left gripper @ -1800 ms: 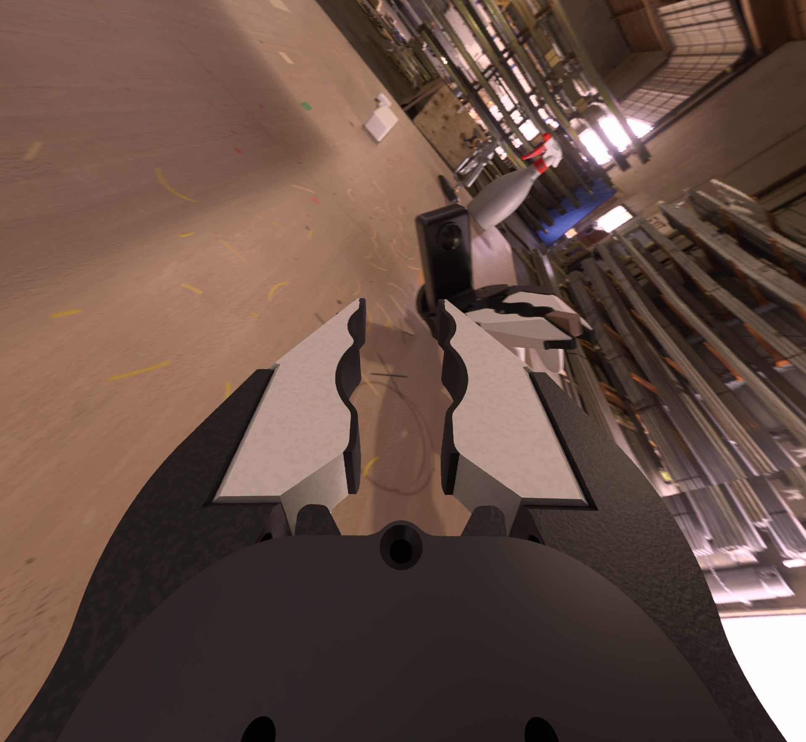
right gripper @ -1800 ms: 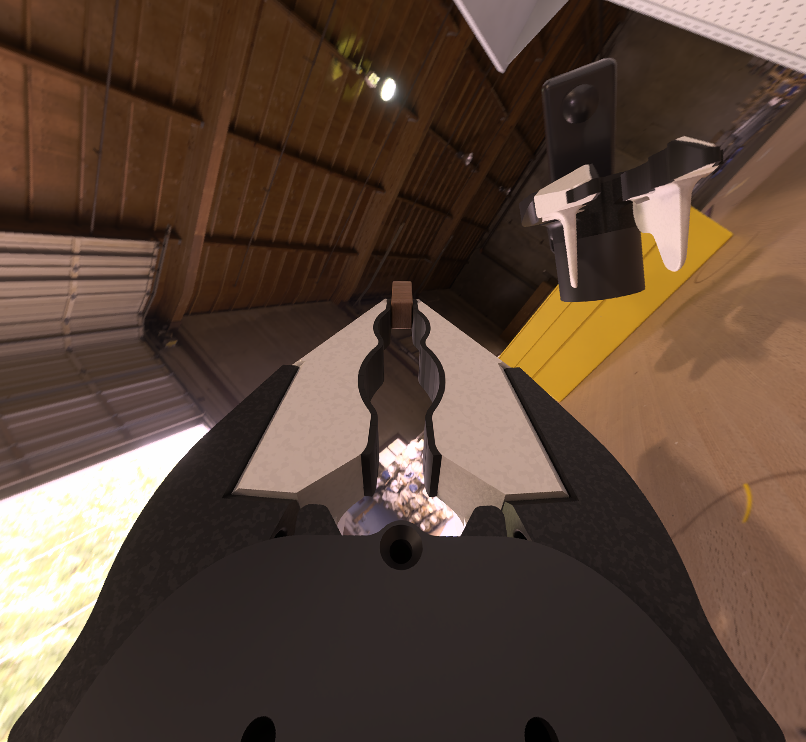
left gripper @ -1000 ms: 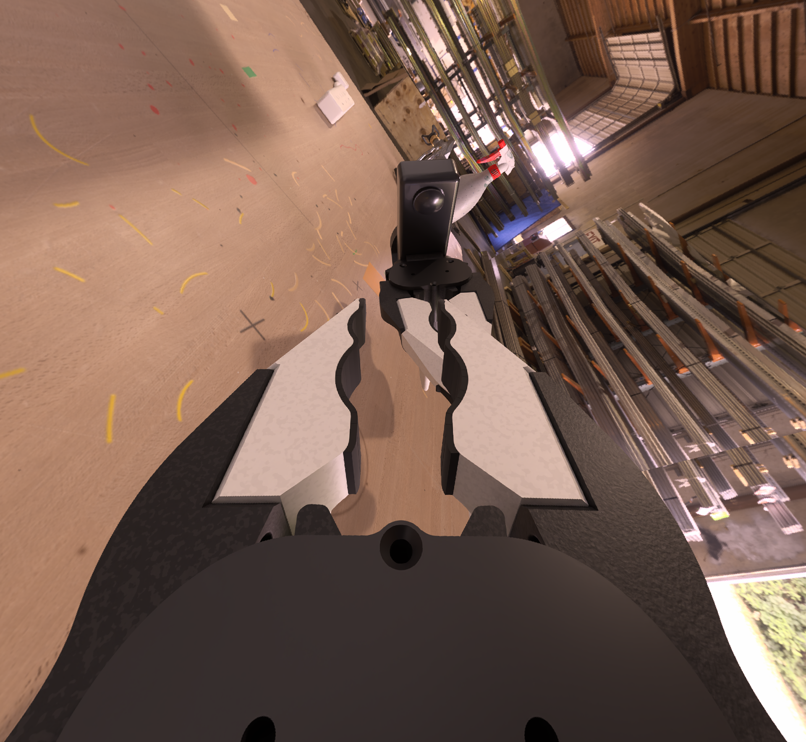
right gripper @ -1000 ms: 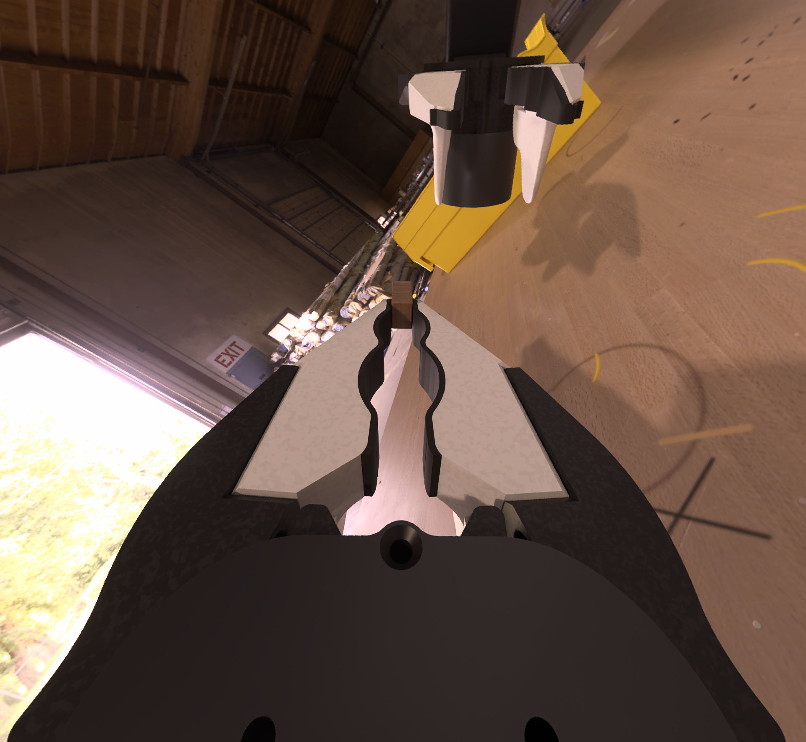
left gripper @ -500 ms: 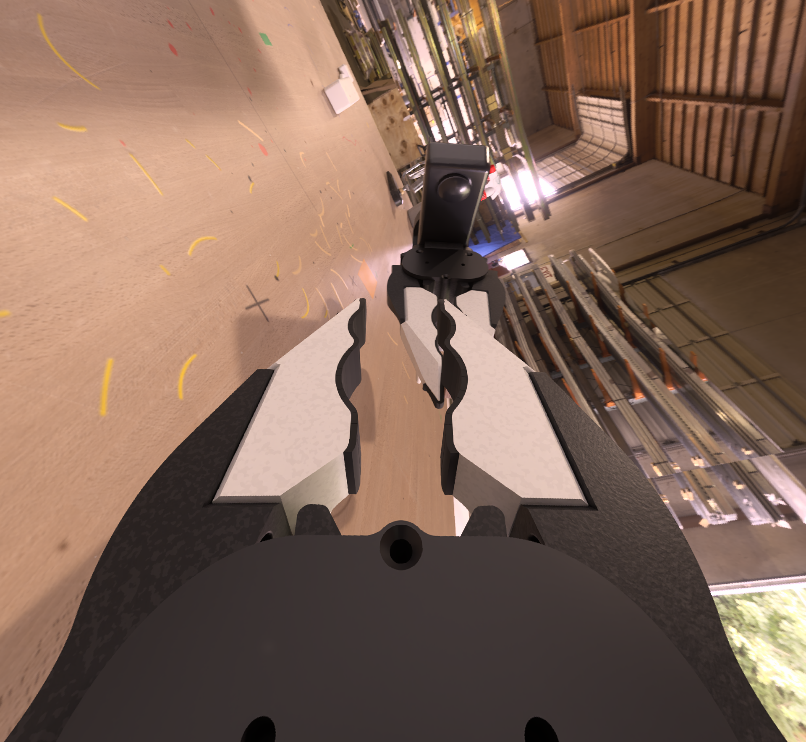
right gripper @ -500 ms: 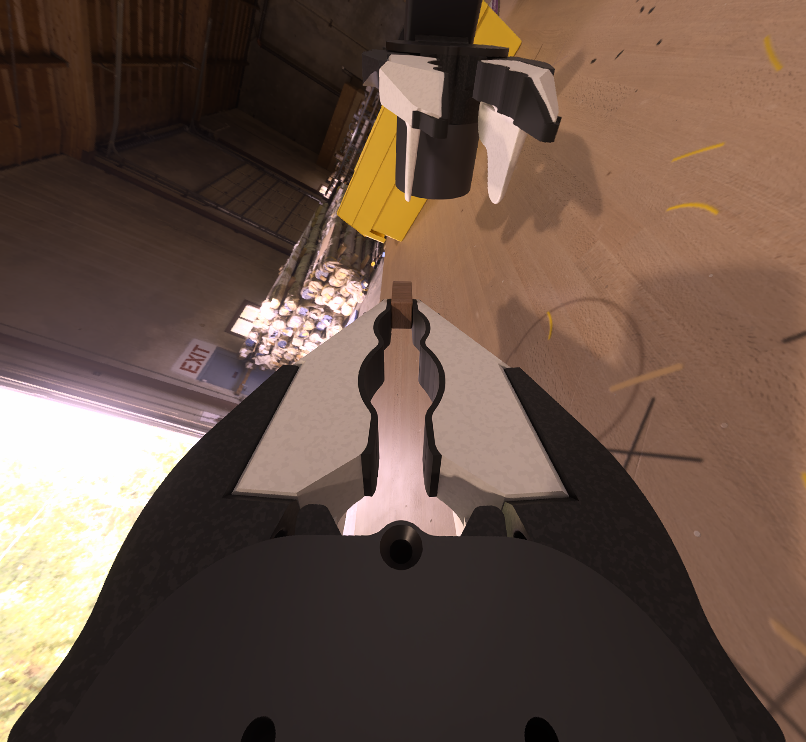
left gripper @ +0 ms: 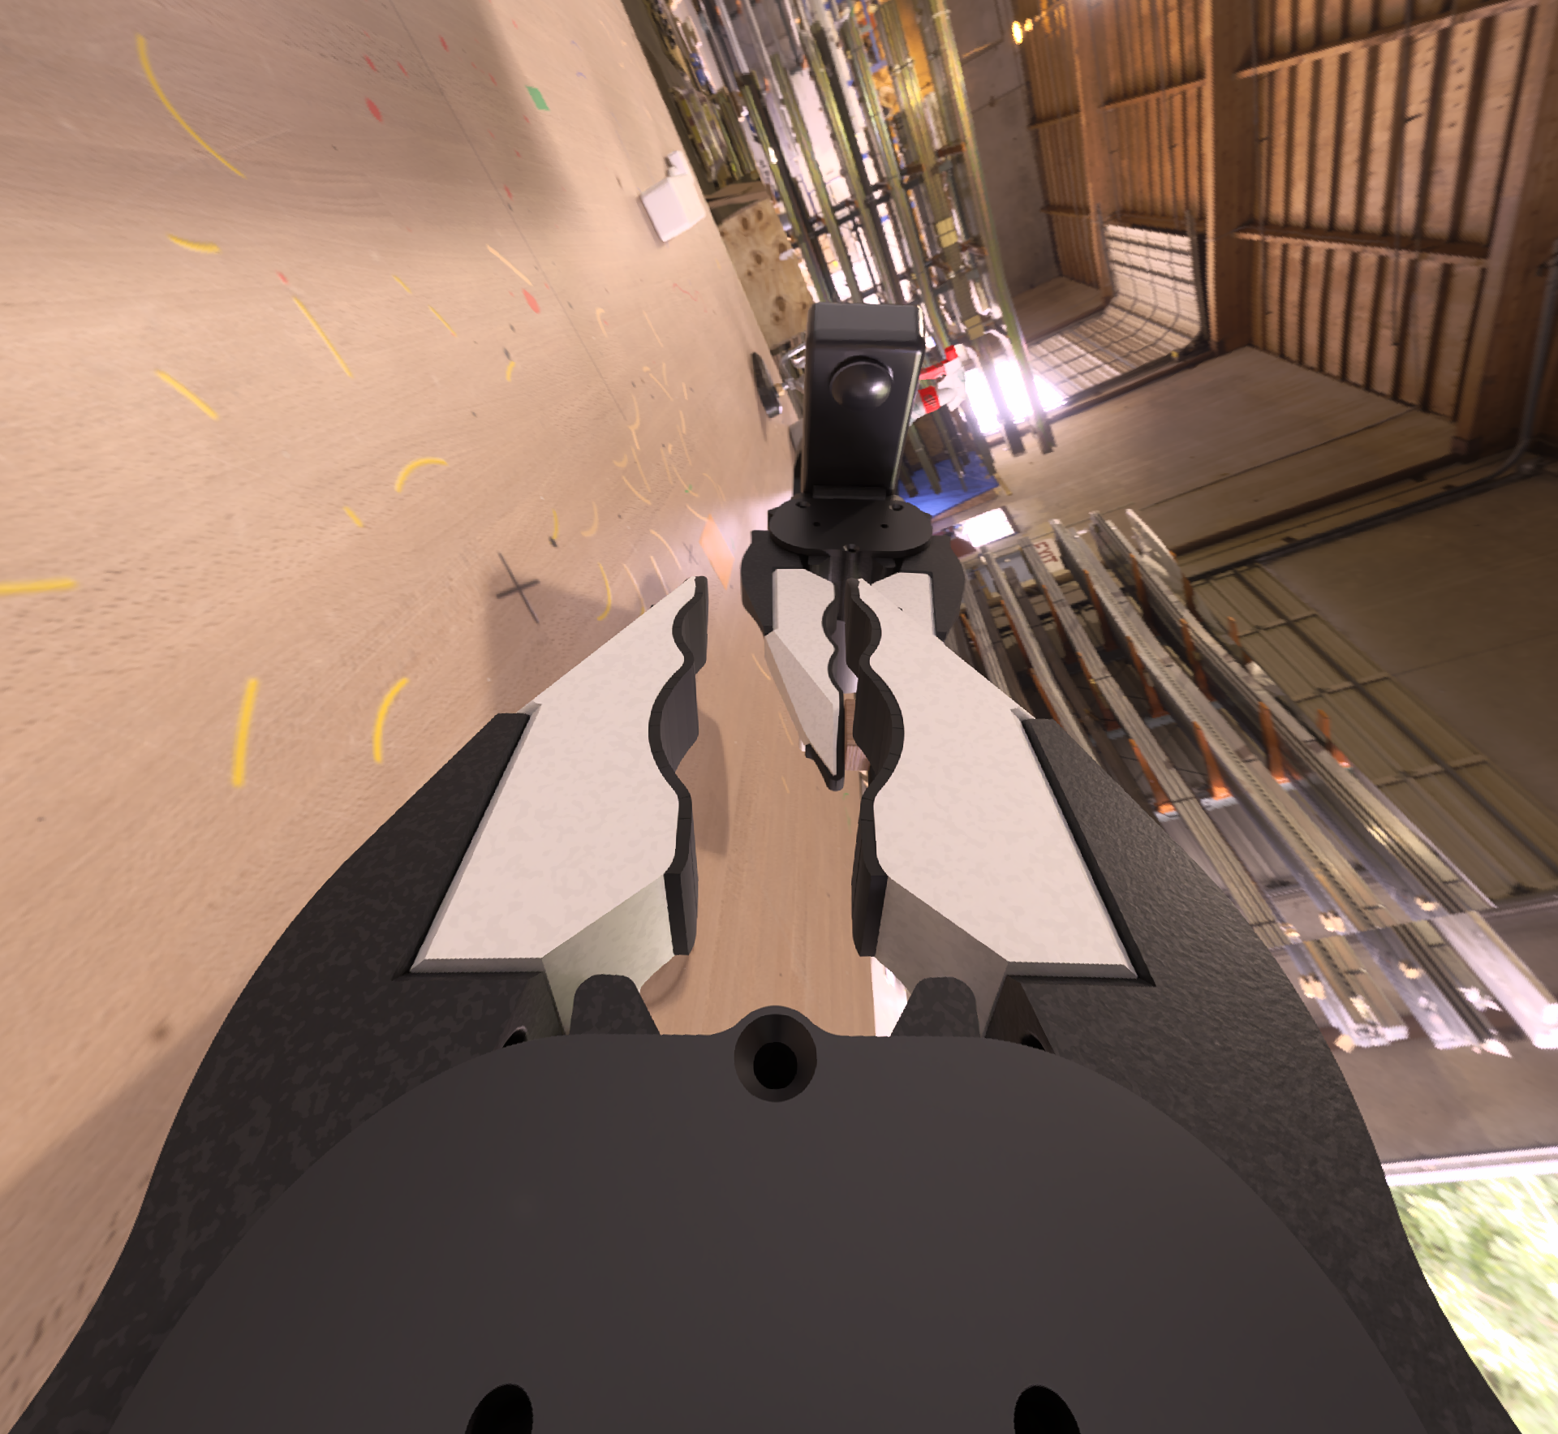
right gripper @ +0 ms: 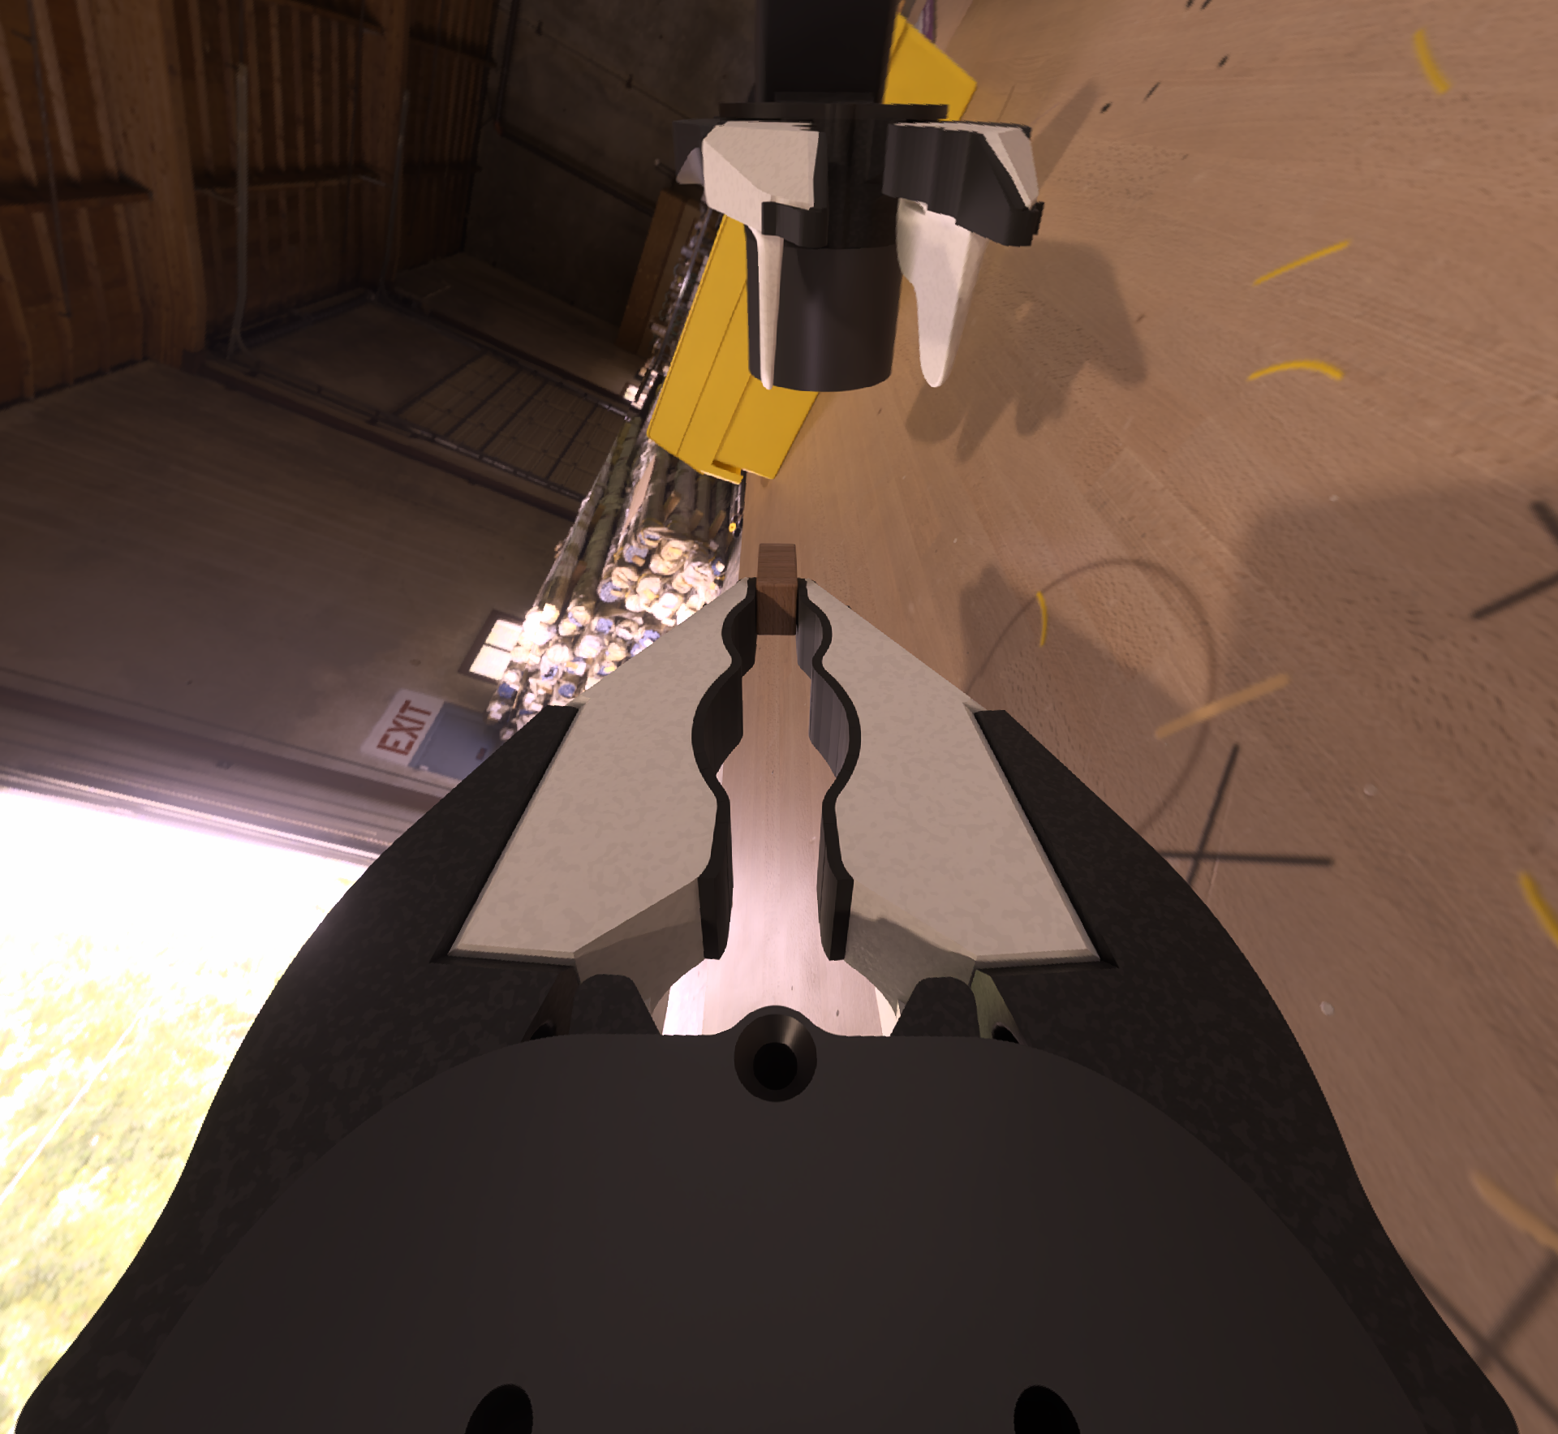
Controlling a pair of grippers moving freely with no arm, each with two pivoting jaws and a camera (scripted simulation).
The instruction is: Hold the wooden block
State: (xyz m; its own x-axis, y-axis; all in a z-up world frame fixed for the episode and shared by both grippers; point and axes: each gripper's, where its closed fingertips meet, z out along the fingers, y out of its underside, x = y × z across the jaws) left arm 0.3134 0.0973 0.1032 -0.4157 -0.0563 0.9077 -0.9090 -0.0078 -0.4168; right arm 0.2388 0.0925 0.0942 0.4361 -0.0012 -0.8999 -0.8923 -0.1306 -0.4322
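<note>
My right gripper (right gripper: 776, 588) is shut on a small brown wooden block (right gripper: 776, 592), pinched at its fingertips, with the block's end sticking out past them. My left gripper (left gripper: 776, 592) is open and empty. In the right wrist view the left gripper (right gripper: 847, 382) hangs ahead and above the block, fingers spread and pointing back toward it. In the left wrist view the right gripper (left gripper: 835, 765) faces me, its tips reaching in beside my right finger (left gripper: 944, 761). The block is not clearly visible there.
A tan wooden surface (left gripper: 253, 382) with yellow streaks and black cross marks (left gripper: 518, 591) fills one side of both views. A yellow box (right gripper: 725, 399) lies behind the left gripper. A white flat box (left gripper: 672, 209) lies far off. Storage racks (left gripper: 1222, 761) line the other side.
The two grippers have swung to face each other and come closer. The left gripper moved from the upper right to the top centre of the right view. The block stayed pinched.
</note>
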